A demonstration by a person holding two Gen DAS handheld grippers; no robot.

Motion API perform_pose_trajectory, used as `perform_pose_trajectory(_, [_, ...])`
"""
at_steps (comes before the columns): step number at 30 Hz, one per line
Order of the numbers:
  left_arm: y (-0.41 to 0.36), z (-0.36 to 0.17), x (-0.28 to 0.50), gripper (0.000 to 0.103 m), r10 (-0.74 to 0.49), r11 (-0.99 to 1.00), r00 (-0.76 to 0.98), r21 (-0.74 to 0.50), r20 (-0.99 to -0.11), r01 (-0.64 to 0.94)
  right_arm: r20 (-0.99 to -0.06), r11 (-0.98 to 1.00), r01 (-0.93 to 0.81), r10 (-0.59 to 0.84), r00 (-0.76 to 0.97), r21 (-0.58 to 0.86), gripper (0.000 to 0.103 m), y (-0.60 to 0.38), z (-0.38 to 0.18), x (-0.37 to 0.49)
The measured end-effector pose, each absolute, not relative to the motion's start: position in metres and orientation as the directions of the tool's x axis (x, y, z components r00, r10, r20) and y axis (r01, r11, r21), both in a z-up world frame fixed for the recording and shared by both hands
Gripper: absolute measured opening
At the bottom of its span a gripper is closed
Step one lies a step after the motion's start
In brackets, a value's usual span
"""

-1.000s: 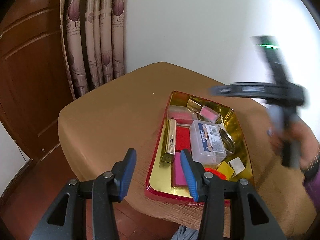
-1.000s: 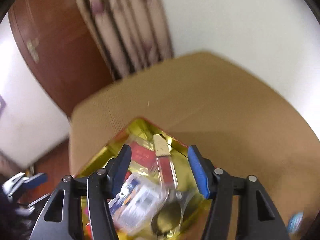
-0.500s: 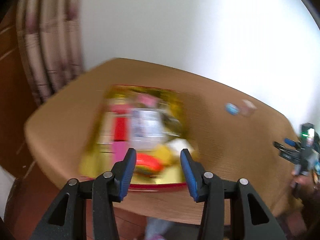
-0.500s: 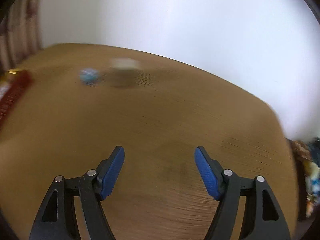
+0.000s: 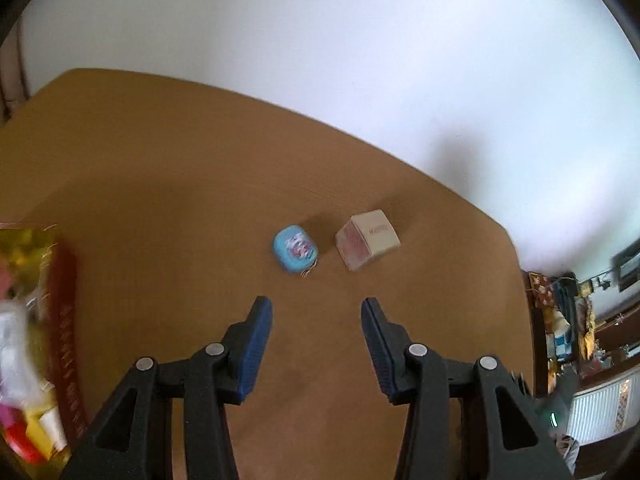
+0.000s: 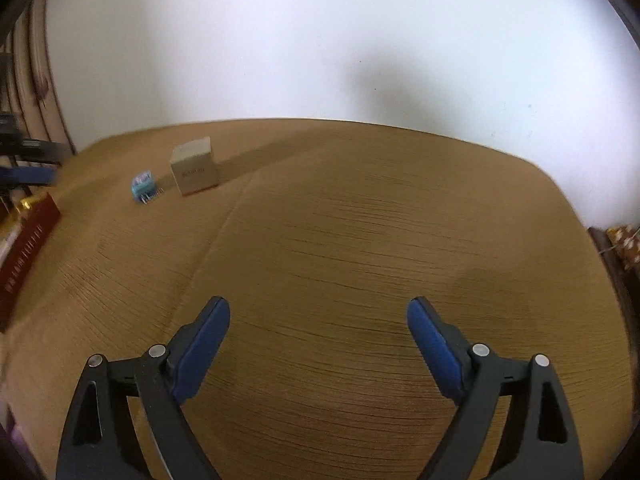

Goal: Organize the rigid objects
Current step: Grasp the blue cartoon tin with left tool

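Brown cloth table point(image 6: 360, 220) against a white wall point(image 5: 320, 40). On it, side by side and just apart: small blue case point(image 5: 295, 248) with a picture on top, and small cream box point(image 5: 367, 239) with writing too blurry to read. Red and gold tin point(image 5: 64, 320) at the left edge, full of little things, gold letters on its side too blurred to read. Left gripper point(image 5: 317, 344) part way apart, nothing between, near the blue case. Right gripper point(image 6: 319, 344) opening wide, nothing between, well apart from both.

1 blue case point(image 5: 295, 249); 1 small carton point(image 5: 367, 245); 1 red-and-gold tray point(image 5: 60, 320); 2 grippers point(image 5: 317, 322).
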State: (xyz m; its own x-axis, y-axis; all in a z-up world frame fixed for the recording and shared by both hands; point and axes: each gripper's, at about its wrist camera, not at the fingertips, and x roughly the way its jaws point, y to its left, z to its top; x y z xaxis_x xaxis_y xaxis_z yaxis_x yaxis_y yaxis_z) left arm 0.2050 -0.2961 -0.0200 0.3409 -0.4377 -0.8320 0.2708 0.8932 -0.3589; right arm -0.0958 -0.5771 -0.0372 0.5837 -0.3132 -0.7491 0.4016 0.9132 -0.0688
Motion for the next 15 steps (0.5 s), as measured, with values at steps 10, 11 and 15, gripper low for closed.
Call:
perform_pose_trajectory(10, [-0.344,-0.065,0.268,0.047,-0.267,0.958,0.32,-0.216,-0.909,0.186,-0.732,0.934,0.357,-0.22,0.645,0.033,0.089,-0.559,-0.036,-0.095])
perform_pose_trajectory(11, [-0.347,-0.069,0.27,0.047,-0.256,0.961,0.316,-0.207,-0.914,0.182,-0.734,0.936,0.351,-0.213,0.645,0.037,0.089,-0.558,-0.037,-0.092])
perform_pose_trajectory(15, [-0.358,-0.087,0.277,0.047,-0.205,0.972,0.292,-0.161,-0.934,0.17,-0.724,0.94,0.338,-0.193,0.662,0.058,0.089,-0.558,-0.029,-0.105])
